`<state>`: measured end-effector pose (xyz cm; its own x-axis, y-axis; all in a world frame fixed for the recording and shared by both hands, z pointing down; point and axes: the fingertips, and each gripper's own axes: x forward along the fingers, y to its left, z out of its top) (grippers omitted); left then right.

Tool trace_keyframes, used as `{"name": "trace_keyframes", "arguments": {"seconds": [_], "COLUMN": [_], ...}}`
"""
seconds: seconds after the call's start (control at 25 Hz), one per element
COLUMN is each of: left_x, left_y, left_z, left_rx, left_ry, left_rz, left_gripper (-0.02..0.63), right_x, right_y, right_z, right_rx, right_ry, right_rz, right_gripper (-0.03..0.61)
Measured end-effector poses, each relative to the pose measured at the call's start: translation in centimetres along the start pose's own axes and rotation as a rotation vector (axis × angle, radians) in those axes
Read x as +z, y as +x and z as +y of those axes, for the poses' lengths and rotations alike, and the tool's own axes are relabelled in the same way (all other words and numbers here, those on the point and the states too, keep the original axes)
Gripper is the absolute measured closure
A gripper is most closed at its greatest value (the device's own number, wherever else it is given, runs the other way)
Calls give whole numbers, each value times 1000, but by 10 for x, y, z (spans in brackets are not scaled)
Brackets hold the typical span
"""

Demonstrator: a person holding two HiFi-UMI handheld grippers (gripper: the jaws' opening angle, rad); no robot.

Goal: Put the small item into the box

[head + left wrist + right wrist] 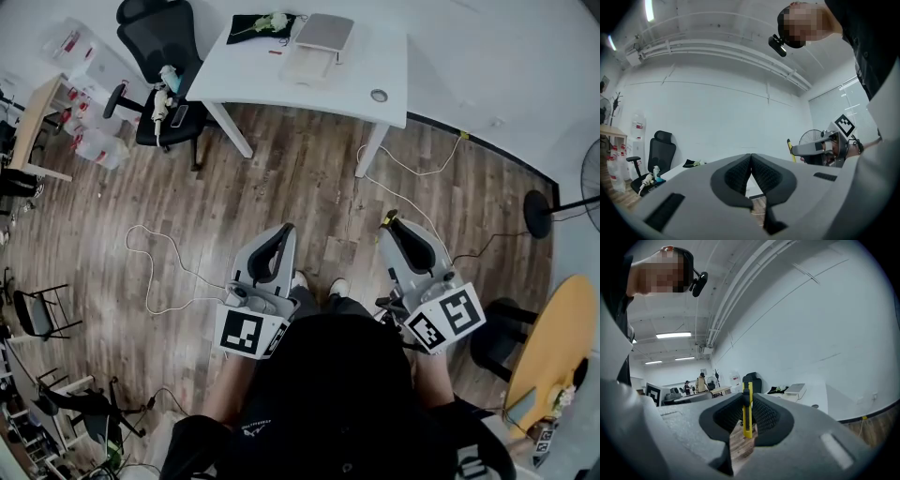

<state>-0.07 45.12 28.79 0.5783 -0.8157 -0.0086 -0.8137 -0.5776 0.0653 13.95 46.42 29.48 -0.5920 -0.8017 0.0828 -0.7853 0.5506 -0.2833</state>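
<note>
I see a yellow-and-black utility knife (pixel 747 414) standing upright between the pads of my right gripper (pixel 747 401), which is shut on it. In the head view the knife (pixel 389 218) pokes out of the right gripper (pixel 392 225), held close to the person's body above the wooden floor. My left gripper (pixel 285 232) is beside it, jaws pressed together with nothing between them (pixel 751 157). A grey flat box (pixel 324 31) rests on a white open box (pixel 307 66) on the white table (pixel 375 56), well ahead of both grippers.
A black office chair (pixel 164 56) holding small items stands left of the table. White cables (pixel 150 272) trail over the floor. A fan stand (pixel 539 211) and a round wooden table (pixel 553 347) are at the right. A black cloth with flowers (pixel 261 25) lies on the table.
</note>
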Motion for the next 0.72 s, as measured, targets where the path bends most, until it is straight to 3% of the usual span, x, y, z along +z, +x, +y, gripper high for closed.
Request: {"name": "trace_keyframes", "arguments": {"seconds": [0.32,0.72], "left_x": [-6,-2], "left_y": [1,49], "left_z": [2,77], "left_rx": [43,4], "left_ry": [-10,-3], "left_rz": [-3,-19], "left_gripper": [609,609], "right_x": [4,13], "right_y": [6,91], "right_z": [-7,-24], "right_rx": [18,-9], "right_ry": [-39,-30], "right_rz": [-14,-2], "right_gripper": [509,509]}}
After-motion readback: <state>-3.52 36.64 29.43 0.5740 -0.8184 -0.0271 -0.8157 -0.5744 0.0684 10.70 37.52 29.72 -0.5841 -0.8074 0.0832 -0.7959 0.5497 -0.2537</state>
